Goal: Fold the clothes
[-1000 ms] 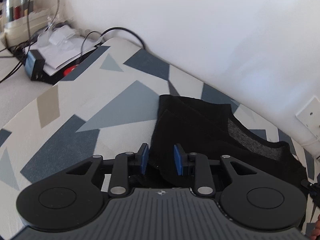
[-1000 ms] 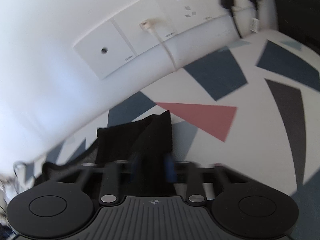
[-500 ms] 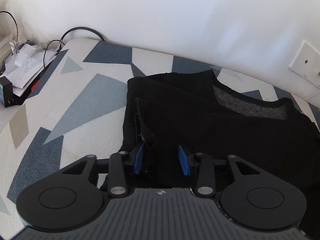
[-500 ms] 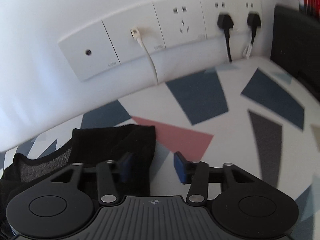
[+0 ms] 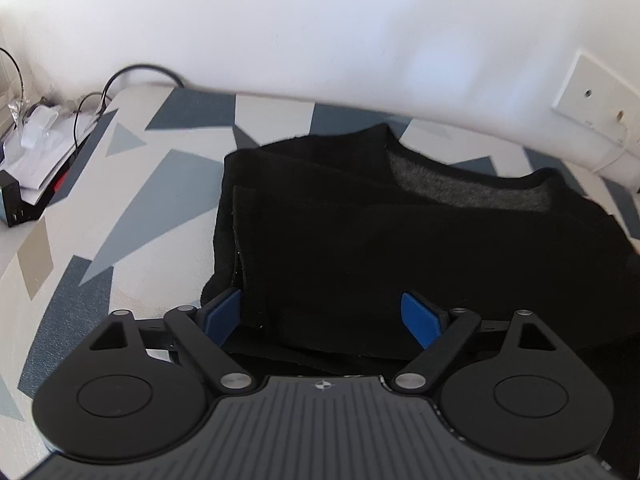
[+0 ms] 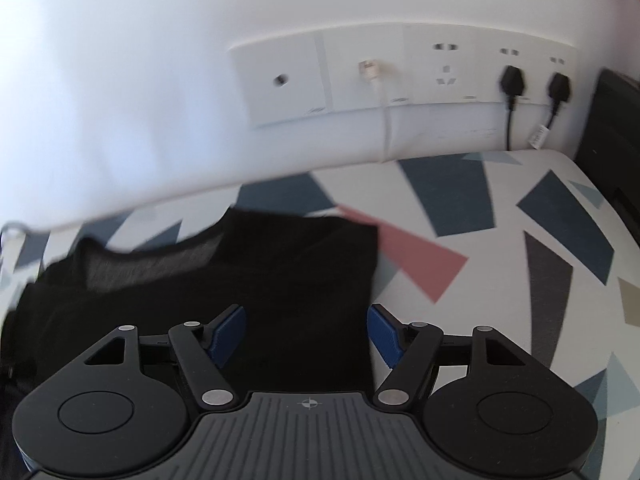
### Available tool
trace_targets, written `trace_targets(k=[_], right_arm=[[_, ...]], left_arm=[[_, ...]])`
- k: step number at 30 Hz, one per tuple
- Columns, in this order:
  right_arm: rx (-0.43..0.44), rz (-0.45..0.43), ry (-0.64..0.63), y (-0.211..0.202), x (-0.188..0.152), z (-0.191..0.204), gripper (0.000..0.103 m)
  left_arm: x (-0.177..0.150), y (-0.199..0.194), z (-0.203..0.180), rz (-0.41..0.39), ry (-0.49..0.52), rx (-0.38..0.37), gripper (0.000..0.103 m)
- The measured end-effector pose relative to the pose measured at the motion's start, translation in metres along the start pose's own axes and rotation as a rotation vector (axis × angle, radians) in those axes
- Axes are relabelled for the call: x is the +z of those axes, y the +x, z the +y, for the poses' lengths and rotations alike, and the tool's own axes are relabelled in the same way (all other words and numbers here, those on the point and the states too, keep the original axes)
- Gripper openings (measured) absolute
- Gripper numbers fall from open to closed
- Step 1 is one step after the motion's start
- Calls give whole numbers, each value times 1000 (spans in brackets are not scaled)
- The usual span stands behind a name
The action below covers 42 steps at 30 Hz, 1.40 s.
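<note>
A black garment (image 5: 400,240) lies folded on the patterned table cover, its grey inner neck showing at the far side. My left gripper (image 5: 322,316) hangs over its left near part, jaws opening wide, blue pads (image 5: 222,314) clear of the cloth. In the right wrist view the same black garment (image 6: 256,280) fills the lower left. My right gripper (image 6: 306,336) stands over its right edge, jaws opening, with the cloth lying below the gap and not pinched.
A white wall with socket plates (image 6: 400,76), two black plugs (image 6: 512,82) and a white cable runs along the far side. Papers, cables and a small black box (image 5: 12,204) sit at the table's far left. A dark object (image 6: 612,128) stands at the far right.
Both grippers have opened and let go of the black cloth. The garment now lies flatter and fills more of both views. The right view has swung to show the wall sockets square on.
</note>
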State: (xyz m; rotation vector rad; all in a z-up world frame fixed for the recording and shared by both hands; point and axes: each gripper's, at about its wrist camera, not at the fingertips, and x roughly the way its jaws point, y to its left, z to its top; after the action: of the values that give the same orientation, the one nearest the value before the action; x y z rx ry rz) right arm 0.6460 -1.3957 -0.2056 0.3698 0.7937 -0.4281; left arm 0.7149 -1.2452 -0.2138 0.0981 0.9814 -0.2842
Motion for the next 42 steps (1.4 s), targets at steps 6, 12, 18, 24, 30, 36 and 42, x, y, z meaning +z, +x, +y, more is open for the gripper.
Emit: trace_targets(k=[6,12,18,24,30,36,42], right_arm=[[-39,47,-79,6,-22,8,66],[-91,49,-88,12,-39,2,81],[-137,46,-82,17,-41,0,101],[-109,41,-60,20,-43,-8,102],[-89,-11,-89,18,-51,-9,102],[-85,-15,-93,17,-51,-8,102],[-82,-19,-95,18,-52,-8,102]], left_arm=[[-8,11,-7,22,42,55,100],[-9,14,-6,22,14,60,103],[-11,14,-7,12,30,60,103],[-13,13,-7,-7,43,59,103],[-13,13,-9,-10,51,62,103],[-11,13,-9,-2,54,61,103],[-15,11,-8,-19,50,60,103]])
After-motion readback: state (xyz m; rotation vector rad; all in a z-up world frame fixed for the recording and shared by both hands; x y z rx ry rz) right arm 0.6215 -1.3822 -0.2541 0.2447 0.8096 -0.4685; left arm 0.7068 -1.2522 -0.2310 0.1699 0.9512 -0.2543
